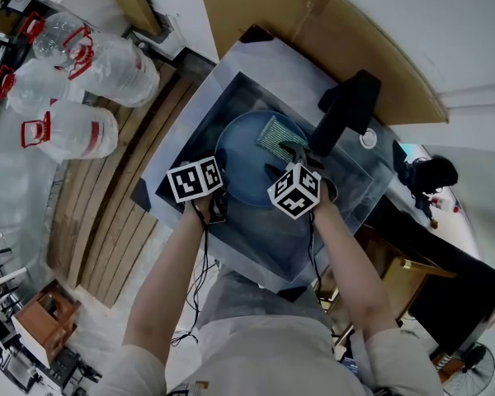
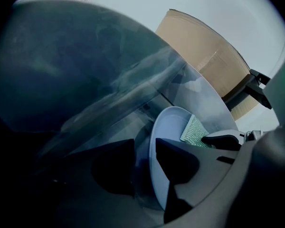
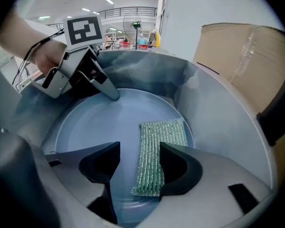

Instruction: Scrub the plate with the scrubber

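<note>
Down in the sink (image 1: 247,246) a round blue plate (image 3: 109,122) lies with a green scrubber (image 3: 157,146) flat on its face, on the side toward the black faucet (image 1: 346,110). Each tool carries a cube faced with black-and-white square markers, blocky patterns and not words: the left cube (image 1: 195,180) sits over the plate's near-left edge, the right cube (image 1: 294,190) over its near-right edge. The left gripper (image 2: 145,151) has the plate's rim between its jaws, one jaw on the upper face and the other under the edge, closed on it at the side away from the scrubber; in the right gripper view its upper jaw rests on the far rim. The right gripper (image 3: 139,151) is held low over the plate with its jaws spread, and it grips nothing. The scrubber lies lengthwise in the gap between them, its long right edge against the right jaw, while a strip of bare plate shows between its left edge and the left jaw. Its far end reaches past the jaw tips toward the plate's far rim. A sheet of cardboard (image 1: 313,31) leans behind the sink, and clear bottles (image 1: 82,73) with red handles lie on the floor well to the left
</note>
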`<action>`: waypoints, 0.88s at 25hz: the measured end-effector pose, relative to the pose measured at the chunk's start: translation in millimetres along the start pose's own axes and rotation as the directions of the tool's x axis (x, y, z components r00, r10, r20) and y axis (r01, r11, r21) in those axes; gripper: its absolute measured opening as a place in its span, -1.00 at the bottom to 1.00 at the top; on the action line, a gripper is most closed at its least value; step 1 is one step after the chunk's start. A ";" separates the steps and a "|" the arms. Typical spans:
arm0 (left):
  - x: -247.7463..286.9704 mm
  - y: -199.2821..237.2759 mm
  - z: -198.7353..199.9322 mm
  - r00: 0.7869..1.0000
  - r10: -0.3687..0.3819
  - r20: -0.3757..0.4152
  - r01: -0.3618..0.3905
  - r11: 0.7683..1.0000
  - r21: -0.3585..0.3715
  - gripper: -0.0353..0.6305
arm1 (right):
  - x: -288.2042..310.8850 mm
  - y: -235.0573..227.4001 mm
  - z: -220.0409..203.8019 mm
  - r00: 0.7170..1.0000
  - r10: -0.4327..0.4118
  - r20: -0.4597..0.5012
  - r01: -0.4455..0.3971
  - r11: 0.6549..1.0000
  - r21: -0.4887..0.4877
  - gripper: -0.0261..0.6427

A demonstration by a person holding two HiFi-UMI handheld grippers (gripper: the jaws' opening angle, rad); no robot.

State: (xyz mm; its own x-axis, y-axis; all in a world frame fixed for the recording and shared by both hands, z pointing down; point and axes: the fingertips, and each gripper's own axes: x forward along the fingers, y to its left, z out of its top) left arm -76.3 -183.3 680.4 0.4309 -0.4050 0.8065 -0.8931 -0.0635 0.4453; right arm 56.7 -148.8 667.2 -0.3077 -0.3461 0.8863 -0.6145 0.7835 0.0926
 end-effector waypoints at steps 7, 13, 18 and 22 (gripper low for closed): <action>-8.2 -9.3 8.1 1.000 -0.002 0.030 0.001 0.999 0.053 -0.40 | 13.6 -22.4 -4.5 0.982 -0.183 -0.049 0.177 0.979 -0.098 -0.44; -18.9 -19.8 14.4 0.998 -0.011 0.065 0.005 0.996 0.095 -0.40 | 13.2 -20.3 -4.7 0.983 -0.169 -0.067 0.163 0.983 -0.087 -0.65; -32.2 -29.6 16.6 0.996 -0.017 0.085 0.002 0.984 0.178 -0.40 | 4.4 -1.7 -1.1 0.999 -0.044 -0.029 0.046 0.997 0.069 -0.77; -45.2 -35.9 20.0 0.993 -0.022 0.119 -0.010 0.965 0.260 -0.40 | -14.3 18.3 10.2 0.996 0.043 0.079 -0.060 0.973 0.223 -0.78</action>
State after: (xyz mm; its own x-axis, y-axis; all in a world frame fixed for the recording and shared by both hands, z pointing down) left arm -66.3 -181.0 620.2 0.4322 -0.5093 0.7442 -0.9000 -0.2948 0.3210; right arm 42.4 -134.8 651.6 -0.3906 -0.3520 0.8506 -0.7414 0.6680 -0.0640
